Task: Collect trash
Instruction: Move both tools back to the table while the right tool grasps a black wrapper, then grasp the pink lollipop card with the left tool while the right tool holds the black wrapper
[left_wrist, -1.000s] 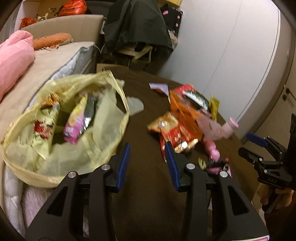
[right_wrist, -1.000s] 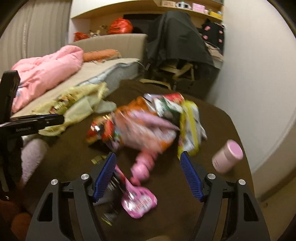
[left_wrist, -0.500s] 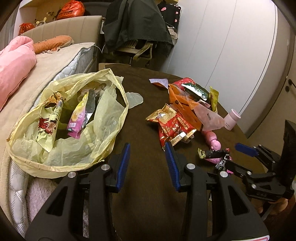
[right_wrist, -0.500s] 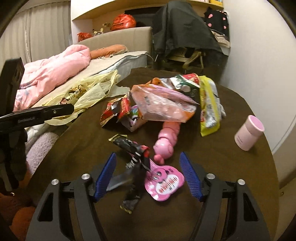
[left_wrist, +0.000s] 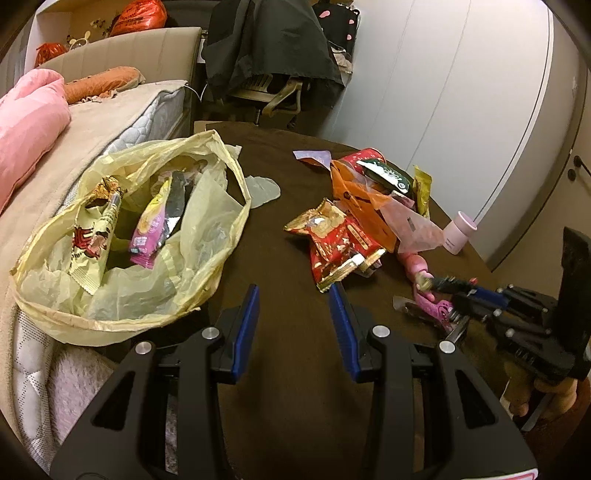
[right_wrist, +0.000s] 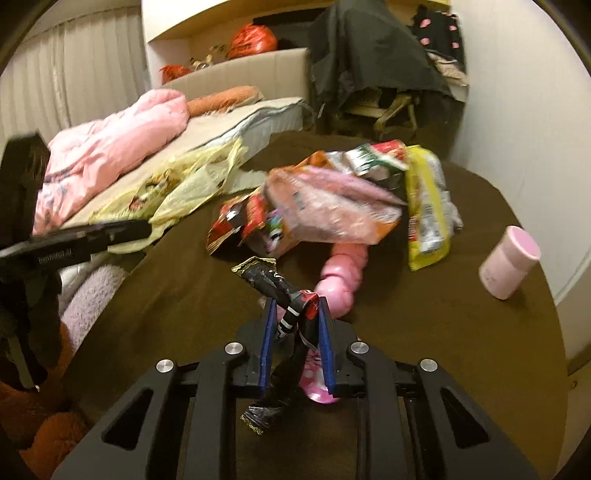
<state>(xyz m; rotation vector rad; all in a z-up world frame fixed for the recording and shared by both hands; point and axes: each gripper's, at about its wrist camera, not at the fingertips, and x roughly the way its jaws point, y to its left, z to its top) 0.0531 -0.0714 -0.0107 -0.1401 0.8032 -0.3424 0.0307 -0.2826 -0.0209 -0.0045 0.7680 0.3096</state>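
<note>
A yellow plastic bag (left_wrist: 207, 236) lies open at the table's left edge with several wrappers inside; it also shows in the right wrist view (right_wrist: 184, 184). A heap of snack wrappers (left_wrist: 354, 221) lies mid-table, also seen in the right wrist view (right_wrist: 332, 206). My right gripper (right_wrist: 295, 306) is shut on a black crumpled wrapper (right_wrist: 273, 280), above a pink wrapper (right_wrist: 314, 373) and beside a pink toy (right_wrist: 340, 277). In the left wrist view the right gripper (left_wrist: 476, 295) holds the black wrapper (left_wrist: 443, 284). My left gripper (left_wrist: 293, 299) is open and empty over bare brown table.
A pink cup (right_wrist: 509, 266) stands at the table's right side. A bed with a pink blanket (right_wrist: 110, 155) borders the table on the left. A chair draped in dark clothes (left_wrist: 269, 55) stands behind the table. A fuzzy pink cloth (right_wrist: 92, 295) lies below the bag.
My right gripper has lowered onto the black wrapper and closed on it. The left gripper has stayed open, shifting only slightly.
</note>
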